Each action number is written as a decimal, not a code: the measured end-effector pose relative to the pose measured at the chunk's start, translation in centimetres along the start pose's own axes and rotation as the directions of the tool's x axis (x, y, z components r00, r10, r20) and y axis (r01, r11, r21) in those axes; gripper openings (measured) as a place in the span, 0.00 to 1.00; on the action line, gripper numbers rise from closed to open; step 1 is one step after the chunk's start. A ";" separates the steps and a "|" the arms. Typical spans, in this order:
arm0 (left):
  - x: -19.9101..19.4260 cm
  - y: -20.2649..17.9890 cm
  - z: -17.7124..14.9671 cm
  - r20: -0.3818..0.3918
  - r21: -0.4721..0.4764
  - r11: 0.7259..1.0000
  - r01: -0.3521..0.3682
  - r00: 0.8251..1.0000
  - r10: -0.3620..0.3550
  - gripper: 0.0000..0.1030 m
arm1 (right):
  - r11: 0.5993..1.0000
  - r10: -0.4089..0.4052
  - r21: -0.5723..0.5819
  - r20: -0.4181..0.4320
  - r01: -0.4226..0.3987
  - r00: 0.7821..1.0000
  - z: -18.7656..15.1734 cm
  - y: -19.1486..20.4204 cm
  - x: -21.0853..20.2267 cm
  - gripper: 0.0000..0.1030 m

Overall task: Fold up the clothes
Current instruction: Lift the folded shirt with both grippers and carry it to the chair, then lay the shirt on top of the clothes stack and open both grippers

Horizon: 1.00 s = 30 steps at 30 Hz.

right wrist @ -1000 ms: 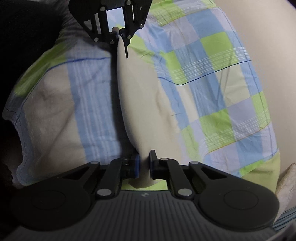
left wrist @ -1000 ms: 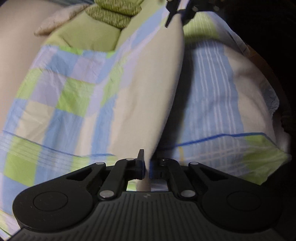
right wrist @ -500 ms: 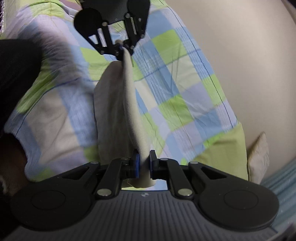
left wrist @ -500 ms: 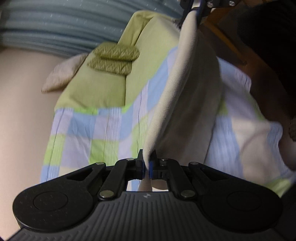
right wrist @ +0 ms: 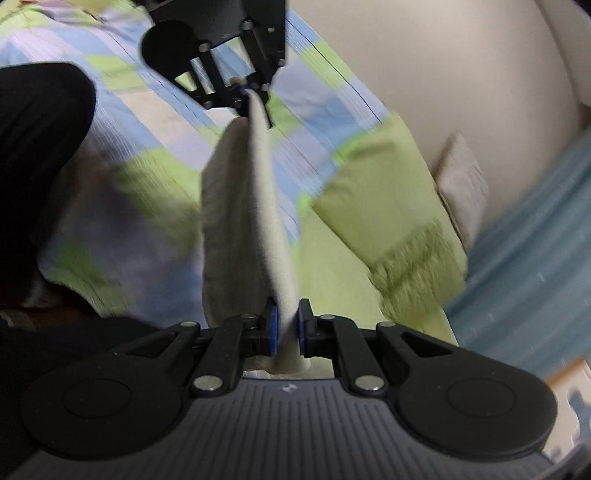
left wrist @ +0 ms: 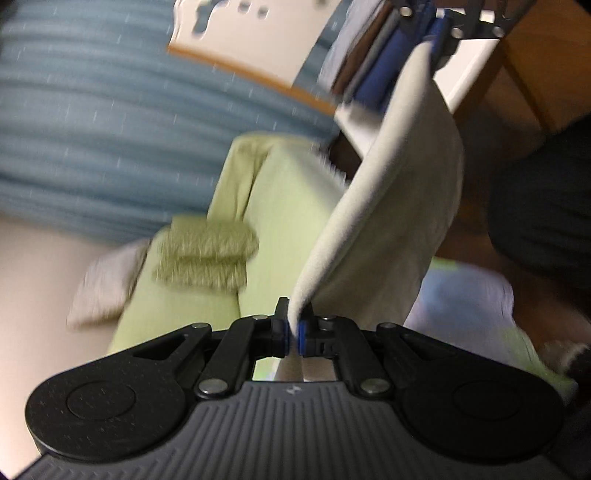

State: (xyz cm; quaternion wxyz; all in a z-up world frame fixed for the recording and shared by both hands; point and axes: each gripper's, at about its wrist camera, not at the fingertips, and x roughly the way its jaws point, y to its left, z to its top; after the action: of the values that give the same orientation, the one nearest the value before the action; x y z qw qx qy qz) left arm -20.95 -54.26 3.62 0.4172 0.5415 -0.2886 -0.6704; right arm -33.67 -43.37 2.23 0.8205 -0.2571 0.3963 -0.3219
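A pale beige cloth (left wrist: 399, 206) hangs stretched between the two tools, held off the bed so that it can drop straight and its edges line up for a fold. The left gripper (left wrist: 293, 332) sits at the bottom centre of its own view, its jaws clenched on one end of the cloth's upper edge. At the upper right of that same frame the right gripper (left wrist: 439, 33) pinches the far end, so the cloth runs as a taut band from bottom centre up to the top right.

From the other side the right gripper (right wrist: 287, 326) has its jaws closed on the cloth (right wrist: 251, 221), which rises up the middle of the frame to the left gripper (right wrist: 251, 90) near the top. The body of the cloth sags to the left of that held edge, doubled over as far as I can tell.

Below lies the checked blue and green bedsheet (right wrist: 147, 122), and on the right a green blanket (right wrist: 373, 184) with a fringed end, near a small grey pillow (right wrist: 461, 177). Both views are blurred. The cloth looks soft and limp, so holding both corners is what keeps it flat.
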 end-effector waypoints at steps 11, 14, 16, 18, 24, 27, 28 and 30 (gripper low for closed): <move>9.5 6.0 12.6 0.356 0.083 0.994 0.072 0.929 -0.097 0.03 | 0.947 -0.200 0.192 -0.271 0.256 0.942 -6.8 -9.4 -5.8 0.07; 13.4 9.7 17.5 0.451 0.064 0.998 0.007 0.892 -0.035 0.03 | 0.917 -0.325 0.129 -0.312 0.378 0.893 -7.5 -13.7 -6.2 0.07; 16.0 12.0 20.7 0.510 0.023 0.998 -0.057 0.859 0.037 0.03 | 0.885 -0.413 0.079 -0.322 0.458 0.852 -8.2 -16.3 -6.2 0.07; 18.4 12.8 23.0 0.545 -0.011 0.996 -0.083 0.835 0.076 0.03 | 0.843 -0.498 0.029 -0.330 0.536 0.802 -9.4 -18.8 -5.6 0.08; 27.0 5.2 24.1 0.493 0.096 0.993 0.067 0.864 -0.106 0.03 | 0.838 -0.478 0.020 -0.455 0.546 0.751 -17.3 -18.6 1.2 0.08; 29.7 0.2 22.5 0.442 0.182 0.972 0.152 0.870 -0.218 0.03 | 0.888 -0.367 0.058 -0.508 0.456 0.779 -19.9 -15.1 3.6 0.07; 30.0 -0.8 22.0 0.436 0.191 0.969 0.158 0.871 -0.228 0.03 | 0.896 -0.343 0.069 -0.518 0.438 0.784 -20.5 -14.5 3.9 0.07; 30.2 -1.3 21.4 0.440 0.182 0.971 0.157 0.870 -0.224 0.03 | 0.906 -0.322 0.070 -0.526 0.417 0.787 -20.9 -13.3 4.3 0.08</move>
State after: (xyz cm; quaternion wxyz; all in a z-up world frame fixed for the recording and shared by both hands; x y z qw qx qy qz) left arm -43.96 -81.33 -6.87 0.2300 0.4224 -0.3702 -0.7948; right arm -53.00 -58.81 -2.45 0.6292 -0.1607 0.5065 -0.5672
